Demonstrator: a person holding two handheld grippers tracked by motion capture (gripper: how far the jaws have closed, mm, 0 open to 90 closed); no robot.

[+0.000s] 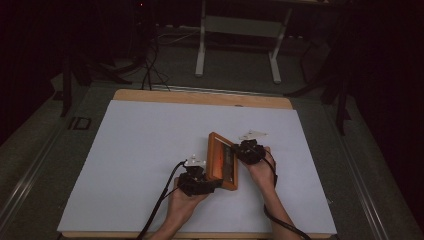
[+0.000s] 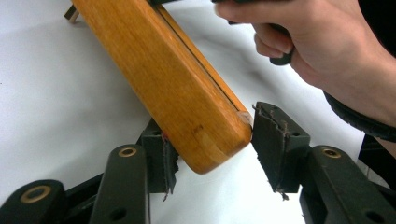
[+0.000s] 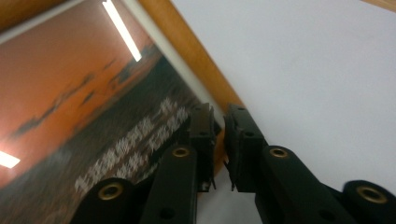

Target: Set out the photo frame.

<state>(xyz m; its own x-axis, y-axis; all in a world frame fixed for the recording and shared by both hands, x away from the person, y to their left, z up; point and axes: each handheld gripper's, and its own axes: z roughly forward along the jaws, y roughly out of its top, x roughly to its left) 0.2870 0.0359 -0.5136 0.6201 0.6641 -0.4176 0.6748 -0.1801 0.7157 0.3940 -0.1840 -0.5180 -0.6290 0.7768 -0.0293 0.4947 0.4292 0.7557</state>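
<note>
Orange wooden picture frame (image 1: 222, 161) stands tilted on your white worktop (image 1: 140, 150), between both hands. Left view: your left hand-held gripper (image 2: 212, 151) straddles its corner, released. Right view: your right hand-held gripper (image 3: 219, 140) pinches its edge.

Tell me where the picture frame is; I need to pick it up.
In the high view, the picture frame stands tilted on the white sheet, right of centre, between both tools.
</note>
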